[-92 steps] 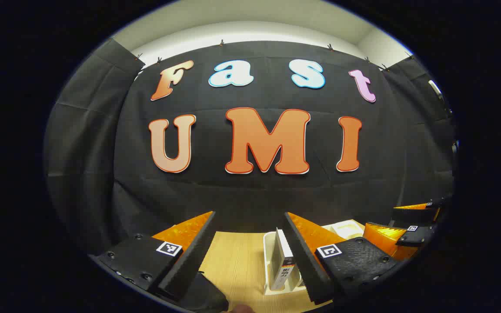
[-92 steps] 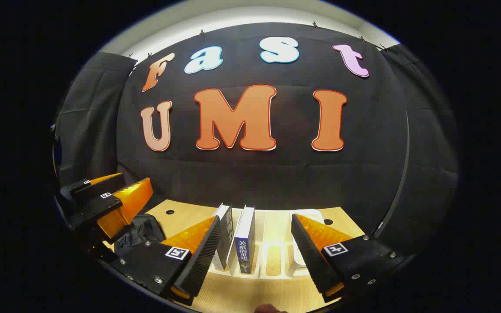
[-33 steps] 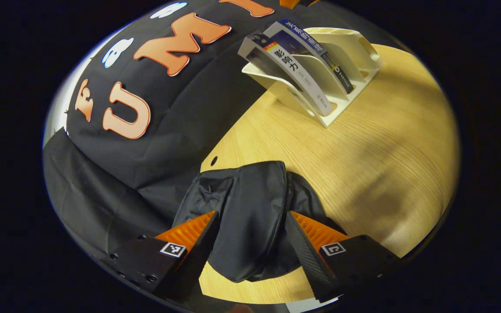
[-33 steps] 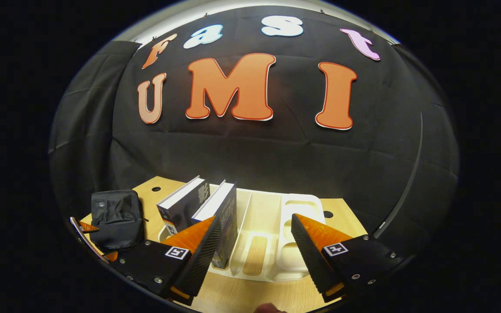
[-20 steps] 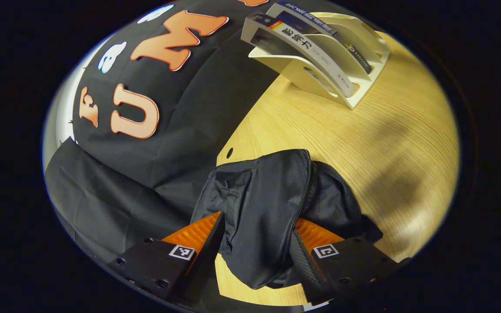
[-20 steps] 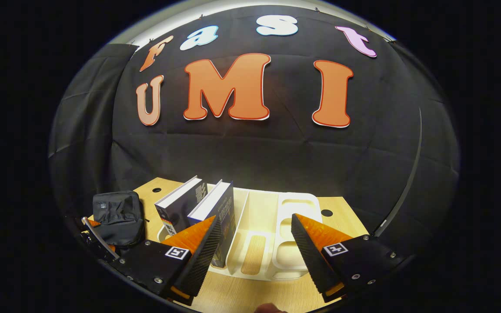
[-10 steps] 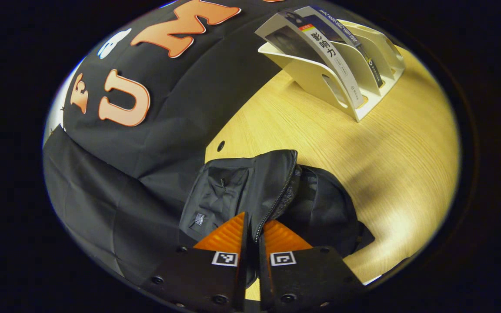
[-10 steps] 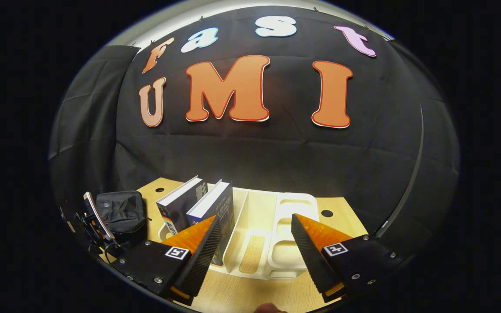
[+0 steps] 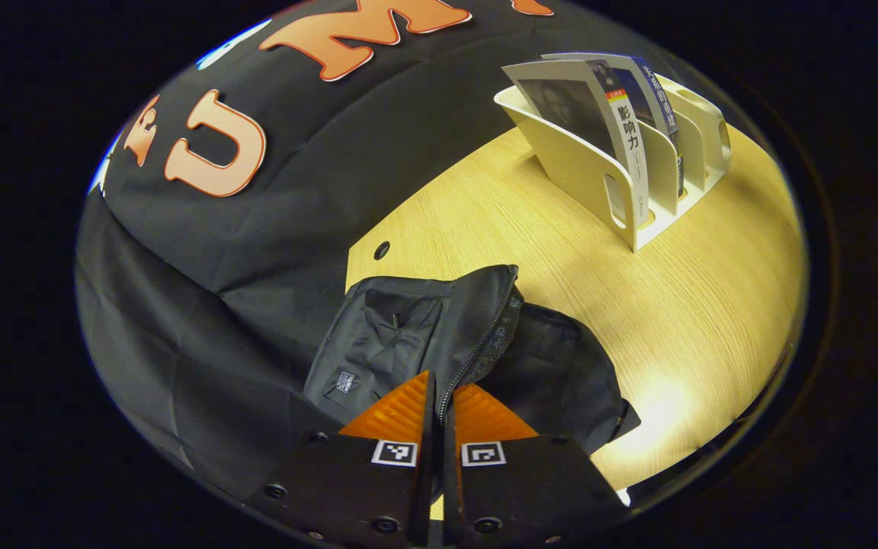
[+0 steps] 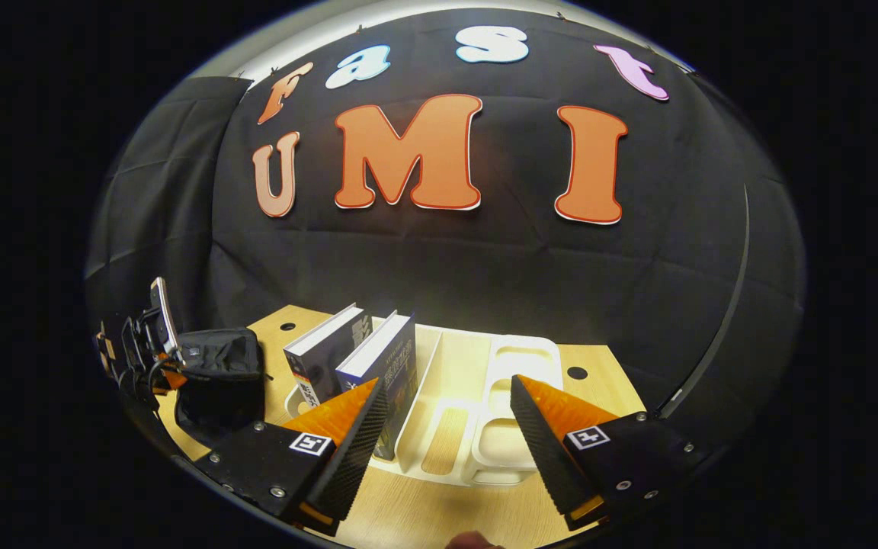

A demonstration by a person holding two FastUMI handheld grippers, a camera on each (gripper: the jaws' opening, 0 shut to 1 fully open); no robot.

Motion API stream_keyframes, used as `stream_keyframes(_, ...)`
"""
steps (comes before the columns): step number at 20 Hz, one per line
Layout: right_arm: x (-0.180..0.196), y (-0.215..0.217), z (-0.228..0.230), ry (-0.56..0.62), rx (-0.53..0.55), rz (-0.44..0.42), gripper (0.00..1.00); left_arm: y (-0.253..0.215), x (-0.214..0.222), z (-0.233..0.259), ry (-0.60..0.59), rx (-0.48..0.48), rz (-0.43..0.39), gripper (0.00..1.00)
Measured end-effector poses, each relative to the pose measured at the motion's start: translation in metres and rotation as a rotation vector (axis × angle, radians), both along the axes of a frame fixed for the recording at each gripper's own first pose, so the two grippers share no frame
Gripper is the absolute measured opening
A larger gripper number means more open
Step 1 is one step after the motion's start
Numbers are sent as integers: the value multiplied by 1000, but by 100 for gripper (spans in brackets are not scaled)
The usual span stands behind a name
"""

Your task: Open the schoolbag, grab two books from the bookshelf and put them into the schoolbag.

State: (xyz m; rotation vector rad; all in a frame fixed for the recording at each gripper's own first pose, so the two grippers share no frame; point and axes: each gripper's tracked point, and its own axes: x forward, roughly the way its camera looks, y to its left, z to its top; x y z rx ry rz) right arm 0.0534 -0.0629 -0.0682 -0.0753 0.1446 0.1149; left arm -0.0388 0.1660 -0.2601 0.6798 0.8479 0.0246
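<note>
A light wooden table (image 9: 561,252) is seen against the booth's black cloth wall (image 9: 271,191), with a round cable hole (image 9: 382,250) near its back edge. In the left gripper view, a black schoolbag (image 9: 477,351) lies on the near left part of the table, its front flap raised and a zipper line (image 9: 485,343) running down toward the camera. The left gripper (image 9: 439,396) is clenched, its two fingers pressed together on the zipper edge of the schoolbag; whether the slider itself is pinched cannot be told. Well apart from the bag, at the far right of the table, a cream bookshelf (image 9: 599,175) with upright dividers is stood, and two books are held in its compartments nearest the bag: a white-spined book (image 9: 629,152) and, just behind it, a blue book (image 9: 656,91). In the right gripper view the bookshelf (image 10: 485,404) is met head-on, the white-spined book (image 10: 325,358) and the blue book (image 10: 386,374) leaning in its left slots, while bare slots are shown to their right. The right gripper (image 10: 443,427) is held released, fingers wide apart, just in front of the shelf and touching nothing. At the left edge of that view the schoolbag (image 10: 218,374) is seen standing lifted, with the left gripper (image 10: 145,343) at its side; a second cable hole (image 10: 576,373) is shown beyond the shelf.
</note>
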Motion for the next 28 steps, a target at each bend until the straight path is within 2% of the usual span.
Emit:
stream_keyframes(7,-2,26,-1,53,-43,-11,96,6,7,26,36,-127,-68,7)
stream_keyframes(13,2,83,6,93,-12,5,96,17,15,44,93,-230,-167,7)
stream_keyframes(19,12,130,21,121,-64,0,96,31,20,59,140,-330,-256,7)
stream_keyframes(22,22,142,22,177,-88,-26,96,49,29,66,133,-345,-289,7)
stream_keyframes(26,42,160,22,249,-88,-53,96,62,34,75,145,-412,-314,7)
stream_keyframes(28,53,170,15,321,-102,-53,96,69,40,81,143,-403,-341,7)
